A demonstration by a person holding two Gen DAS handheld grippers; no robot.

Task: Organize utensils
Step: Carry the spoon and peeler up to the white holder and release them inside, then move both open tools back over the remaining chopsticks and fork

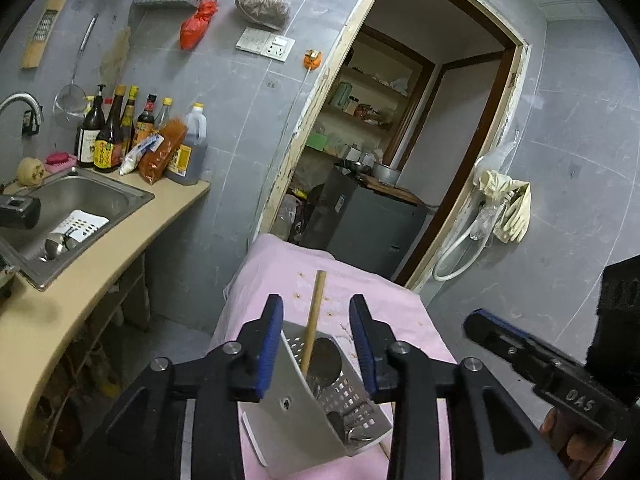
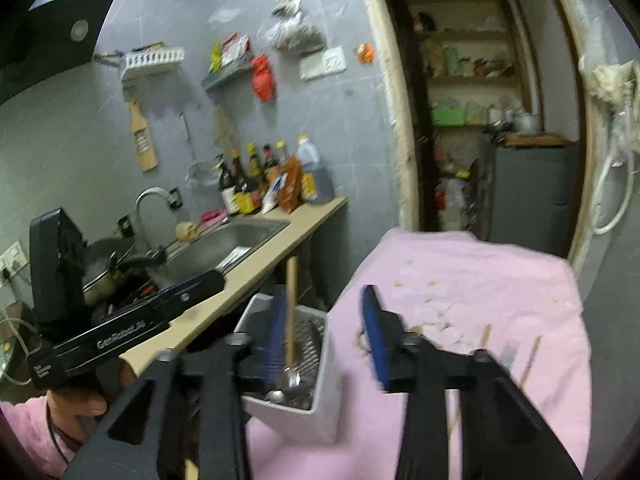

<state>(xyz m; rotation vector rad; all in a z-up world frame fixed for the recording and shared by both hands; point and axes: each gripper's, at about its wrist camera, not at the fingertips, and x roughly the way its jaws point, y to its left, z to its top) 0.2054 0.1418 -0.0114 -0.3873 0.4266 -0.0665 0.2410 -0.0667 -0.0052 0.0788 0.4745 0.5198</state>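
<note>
A ladle and spoons were already stood in the holder (image 1: 320,408) on the pink-covered desk (image 1: 384,300). Both hand-held grippers, left (image 1: 316,344) and right (image 2: 326,340), were held open, gripping nothing. Apparently chopsticks (image 2: 530,360) right of the holder were left unsorted.

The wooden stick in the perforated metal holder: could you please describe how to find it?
Start at the pink cloth-covered table. On it stands a perforated metal utensil holder; the pale wooden stick rises from it, beside a round metal spoon bowl, the only wooden piece inside.
</note>
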